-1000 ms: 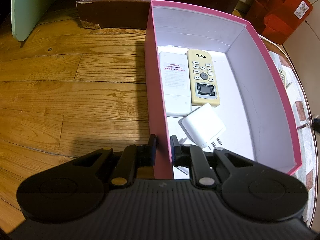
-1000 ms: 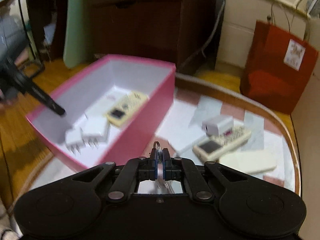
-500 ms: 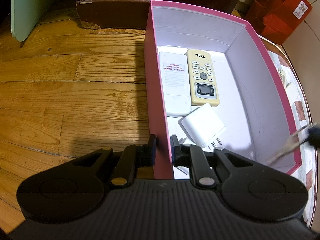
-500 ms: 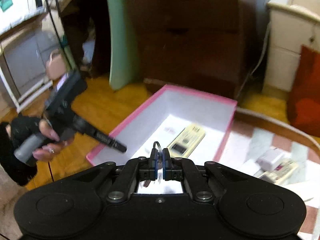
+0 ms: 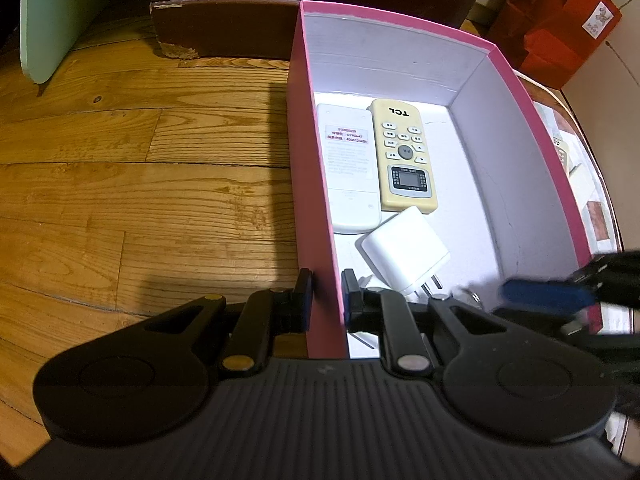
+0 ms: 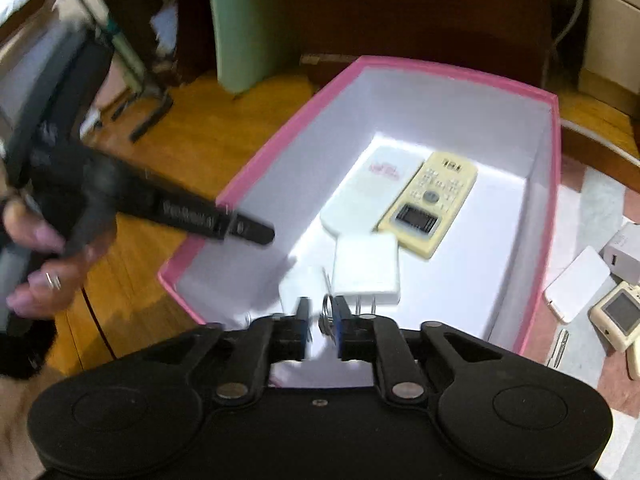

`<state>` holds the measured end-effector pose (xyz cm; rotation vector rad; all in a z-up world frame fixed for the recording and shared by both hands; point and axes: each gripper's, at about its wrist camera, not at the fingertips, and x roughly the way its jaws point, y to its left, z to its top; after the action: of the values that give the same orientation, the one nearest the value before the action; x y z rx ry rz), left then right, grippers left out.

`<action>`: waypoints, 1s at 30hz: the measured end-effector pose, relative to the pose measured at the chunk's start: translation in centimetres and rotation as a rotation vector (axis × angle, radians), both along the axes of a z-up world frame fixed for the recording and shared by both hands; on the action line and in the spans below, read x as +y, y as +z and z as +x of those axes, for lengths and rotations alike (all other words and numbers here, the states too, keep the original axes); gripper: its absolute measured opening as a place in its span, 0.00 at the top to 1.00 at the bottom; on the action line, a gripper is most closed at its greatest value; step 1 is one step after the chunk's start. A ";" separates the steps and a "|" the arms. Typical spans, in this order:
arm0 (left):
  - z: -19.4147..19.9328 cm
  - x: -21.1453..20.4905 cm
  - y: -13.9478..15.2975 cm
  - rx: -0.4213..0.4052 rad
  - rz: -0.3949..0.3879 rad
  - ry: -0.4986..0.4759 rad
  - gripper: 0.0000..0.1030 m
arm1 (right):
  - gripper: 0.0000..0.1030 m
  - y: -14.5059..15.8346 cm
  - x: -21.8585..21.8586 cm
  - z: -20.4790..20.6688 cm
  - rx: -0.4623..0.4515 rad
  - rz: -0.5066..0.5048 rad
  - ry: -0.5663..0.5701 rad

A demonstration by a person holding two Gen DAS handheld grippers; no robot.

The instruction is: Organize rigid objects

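Observation:
A pink box (image 5: 310,184) with a white inside holds a white remote (image 5: 348,168), a yellow TCL remote (image 5: 404,156) and a white plug adapter (image 5: 404,256). My left gripper (image 5: 326,296) is shut on the box's left wall. My right gripper (image 6: 322,318) hovers over the near end of the box (image 6: 540,208) with its jaws parted; a metal key ring (image 6: 327,312) sits loose between them, by the right finger. The adapter (image 6: 366,268) lies just ahead of it. The right gripper also shows, blurred, at the right edge of the left wrist view (image 5: 560,296).
Outside the box on the patterned table (image 6: 596,208) lie a white remote (image 6: 576,284), a white adapter (image 6: 626,252) and a yellow remote (image 6: 618,316). Wooden floor (image 5: 140,184) lies left of the box. A red paper bag (image 5: 560,28) stands behind.
My right gripper moved over the near end of the box and its jaws opened, loosening the key ring. My left gripper and the box stayed still.

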<state>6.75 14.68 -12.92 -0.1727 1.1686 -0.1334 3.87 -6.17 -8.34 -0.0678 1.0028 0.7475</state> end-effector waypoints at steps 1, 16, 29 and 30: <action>0.0 0.0 0.0 0.000 0.002 -0.001 0.87 | 0.78 0.7 -0.3 -0.1 -0.019 0.016 0.002; 0.0 0.0 0.0 0.001 -0.001 -0.005 0.87 | 0.61 7.1 -10.7 -2.0 -0.096 -0.075 -0.147; 0.0 0.1 -0.1 0.000 -0.004 -0.013 0.87 | 0.57 -1.9 -13.2 -0.2 0.009 -0.244 -0.081; 0.0 0.1 -0.1 0.000 -0.003 -0.013 0.87 | 0.57 -2.6 -13.2 0.2 0.018 -0.248 -0.078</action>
<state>6.75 14.78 -12.98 -0.1679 1.1695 -0.1473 4.06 -19.35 -10.93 -0.2352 1.1051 0.5506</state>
